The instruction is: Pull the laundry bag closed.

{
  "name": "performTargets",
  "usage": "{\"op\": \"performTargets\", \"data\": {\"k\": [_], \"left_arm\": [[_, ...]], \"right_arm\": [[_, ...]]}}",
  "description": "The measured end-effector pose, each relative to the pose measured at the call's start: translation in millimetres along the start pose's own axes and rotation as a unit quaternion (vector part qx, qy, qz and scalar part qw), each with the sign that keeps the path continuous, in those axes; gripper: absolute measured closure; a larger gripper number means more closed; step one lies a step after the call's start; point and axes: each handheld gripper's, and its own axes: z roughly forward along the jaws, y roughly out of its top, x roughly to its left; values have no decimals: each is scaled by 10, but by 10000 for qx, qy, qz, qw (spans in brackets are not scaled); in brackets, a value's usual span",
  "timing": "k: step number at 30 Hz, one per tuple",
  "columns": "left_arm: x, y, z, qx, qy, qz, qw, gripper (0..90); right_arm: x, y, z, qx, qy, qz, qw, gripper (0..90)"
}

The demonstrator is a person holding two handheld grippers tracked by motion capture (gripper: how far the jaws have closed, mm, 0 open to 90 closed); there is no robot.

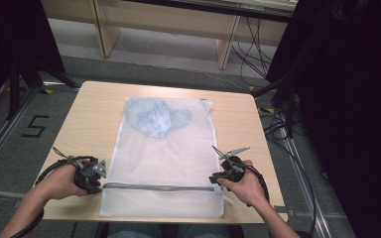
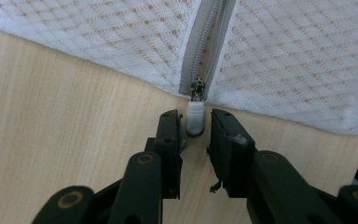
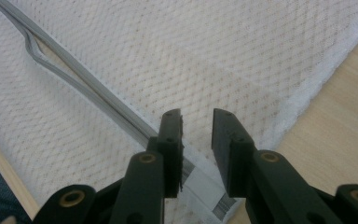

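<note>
A white mesh laundry bag (image 1: 163,158) lies flat on the wooden table (image 1: 92,116), with a pale blue garment (image 1: 154,116) inside its far end. A grey zipper (image 1: 158,187) runs across its near end. At the zipper's left end my left gripper (image 1: 98,179) is low on the table. In the left gripper view its jaws (image 2: 196,116) flank the white zipper pull (image 2: 195,122), with a thin gap on each side. My right gripper (image 1: 217,177) hovers open over the bag's right end, above the mesh (image 3: 242,60) beside the zipper (image 3: 98,95), which gapes partway along.
A white label (image 3: 209,196) is sewn at the zipper's end by the bag's corner. Bare wood (image 3: 345,116) borders the bag on the right. Black stands and cables (image 1: 283,114) crowd the floor to the right of the table, and wooden furniture (image 1: 178,25) stands behind.
</note>
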Motion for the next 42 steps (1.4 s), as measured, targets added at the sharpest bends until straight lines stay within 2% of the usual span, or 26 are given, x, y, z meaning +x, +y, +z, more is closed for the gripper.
{"op": "performTargets", "data": {"k": [2, 3, 8, 9, 13, 14, 15, 18, 23, 24, 25, 26, 27, 29, 31, 36, 37, 38, 39, 40, 41, 42], "left_arm": [[3, 2, 8, -27, -16, -31, 10000, 745], [4, 4, 8, -21, -29, -47, 10000, 753], [21, 8, 10, -16, -88, -72, 9999, 792], [24, 11, 9, -2, -99, -70, 9999, 799], [29, 12, 5, 19, -119, -178, 9998, 805], [29, 10, 5, 17, -117, -181, 9998, 806], [30, 6, 5, 6, -122, -181, 9998, 806], [19, -2, -10, -4, -154, -234, 9996, 806], [13, 17, -109, -74, -150, -224, 9996, 807], [19, 25, -135, -77, -162, -162, 9997, 817], [17, 34, -153, -176, -130, -204, 9996, 895], [25, 48, -171, -190, -150, -156, 9996, 896], [16, 59, -178, -206, -134, -187, 9995, 896], [19, 82, -170, -153, -132, -121, 9997, 895], [20, 78, -152, -110, -85, -64, 9999, 889], [-19, 44, -95, 259, 4, 0, 9997, 753], [-21, 44, -80, 330, 27, 41, 9994, 738], [-4, 52, -71, 388, 83, 202, 9990, 720], [-23, 50, -57, 400, 26, 77, 9992, 709], [-19, 57, -54, 426, 19, 114, 9990, 704], [8, 73, -52, 427, 66, 315, 9986, 702], [8, 73, -52, 427, 66, 315, 9986, 701]], "right_arm": [[4, 0, 0, 1, 18, -6, 10000, 740], [-9, 2, 8, -85, 55, -136, 9999, 741], [-7, 3, 6, -90, 66, -139, 9998, 743], [0, 3, 3, -53, 50, -62, 10000, 744], [0, 3, 4, -86, 47, -49, 9999, 744], [7, 3, -2, -50, 14, 17, 10000, 745], [-9, 4, 8, -137, 64, -126, 9998, 745], [-12, 4, 12, -131, 66, -126, 9998, 745], [-11, 10, 17, -108, 86, -157, 9998, 745], [-4, 10, 19, -89, 85, -120, 9999, 745], [29, 10, 10, 6, 92, 82, 9999, 745], [12, 12, 13, -9, 51, -12, 10000, 745], [13, 13, 15, -18, 63, -38, 10000, 745], [18, 15, 16, -25, 65, -53, 10000, 744], [25, 14, 11, 5, 30, -6, 10000, 744], [6, 10, 20, -18, 59, -37, 10000, 743], [10, 11, 18, 10, 37, 5, 10000, 743], [14, 12, 18, 14, 37, 19, 10000, 743], [18, 14, 16, 8, 46, 4, 10000, 743], [23, 16, 14, 4, 49, -5, 10000, 743], [10, 20, 24, -86, 97, -156, 9998, 743], [13, 21, 22, -82, 94, -153, 9998, 743]]}}
